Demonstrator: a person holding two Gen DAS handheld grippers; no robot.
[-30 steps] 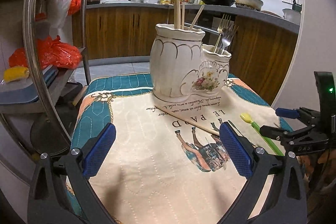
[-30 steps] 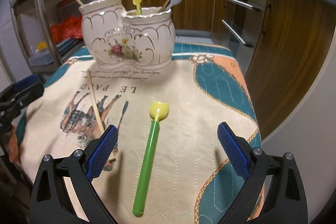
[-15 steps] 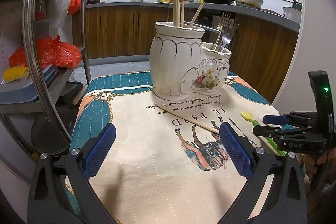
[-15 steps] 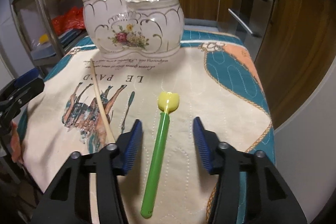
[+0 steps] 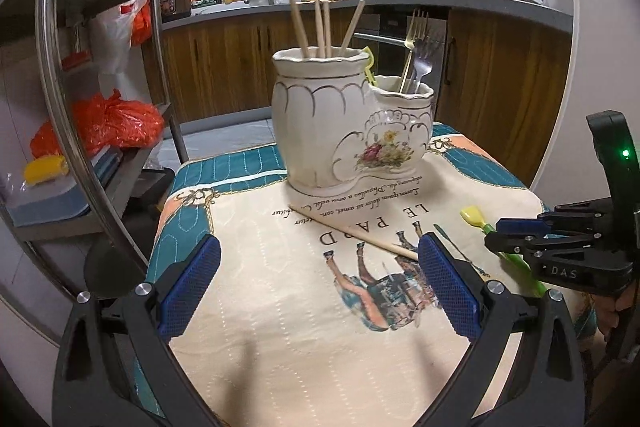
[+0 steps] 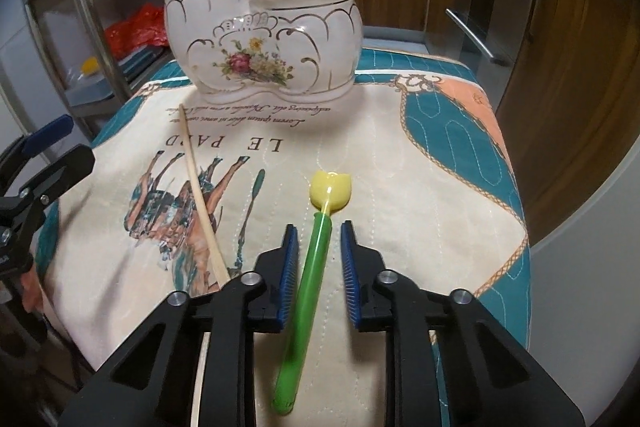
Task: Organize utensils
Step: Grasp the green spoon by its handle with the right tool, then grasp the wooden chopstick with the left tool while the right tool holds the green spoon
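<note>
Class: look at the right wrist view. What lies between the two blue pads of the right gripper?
In the right wrist view, the green handle of the tulip spoon lies on the cloth between the right gripper pads, which straddle it with a gap either side.

The right tool sits low over the worktop with its two blue-padded fingers narrowed to a slim gap — one on each side of the green handle of the spoon, not yet pressed against it. Seen from the left wrist, its black body juts in from the right edge. The left tool hangs level above the cloth with its fingers spread wide apart — nothing between them.
</note>
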